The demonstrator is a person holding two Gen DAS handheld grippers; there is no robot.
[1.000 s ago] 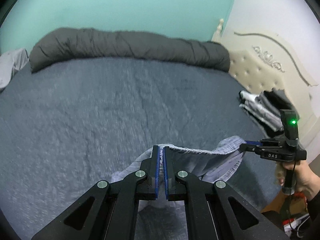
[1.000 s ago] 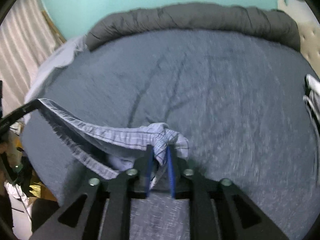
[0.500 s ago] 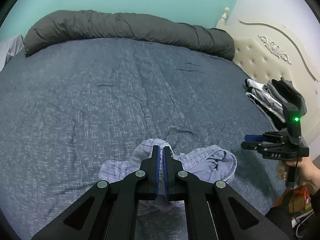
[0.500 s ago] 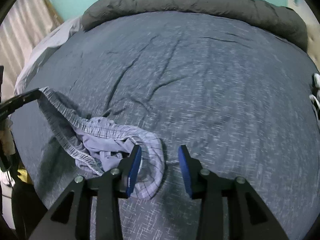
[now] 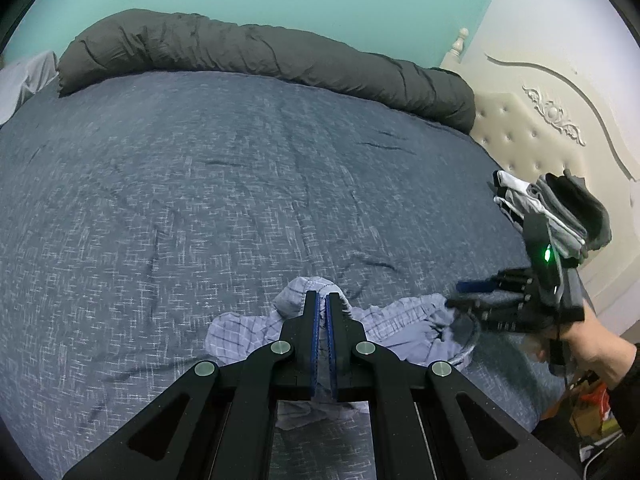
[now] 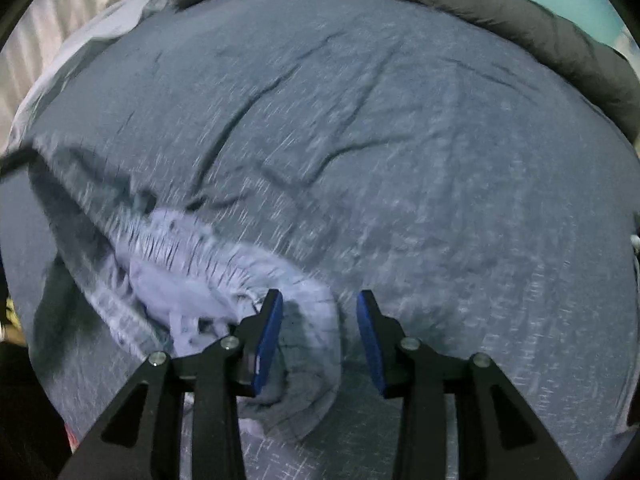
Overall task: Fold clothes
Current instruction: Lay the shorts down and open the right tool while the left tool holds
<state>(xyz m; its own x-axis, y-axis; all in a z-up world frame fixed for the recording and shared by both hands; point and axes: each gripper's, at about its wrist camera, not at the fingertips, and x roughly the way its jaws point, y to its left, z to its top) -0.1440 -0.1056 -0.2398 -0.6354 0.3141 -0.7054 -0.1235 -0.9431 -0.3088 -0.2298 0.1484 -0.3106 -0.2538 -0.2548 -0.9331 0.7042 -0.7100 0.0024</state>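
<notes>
Light blue checked shorts (image 5: 400, 320) lie crumpled on the dark blue blanket (image 5: 240, 180) near the bed's front edge. My left gripper (image 5: 322, 296) is shut on a bunched fold of their waistband, low over the blanket. To the right, a hand (image 5: 592, 340) holds my right gripper (image 5: 456, 295) at the shorts' other end. In the right wrist view my right gripper (image 6: 319, 296) stands open, pointing steeply down; the shorts (image 6: 180, 264) lie under and between its jaws, and the pads do not press on them. The picture is blurred.
A rolled dark grey duvet (image 5: 260, 56) runs along the far side of the bed. A stack of folded clothes (image 5: 560, 216) sits at the right by the cream headboard (image 5: 540, 140). A pale sheet (image 6: 80, 52) hangs at the far left.
The shorts hung stretched between both grippers; now they lie slack on the blanket. My right gripper let go and opened. Both grippers sank toward the bed.
</notes>
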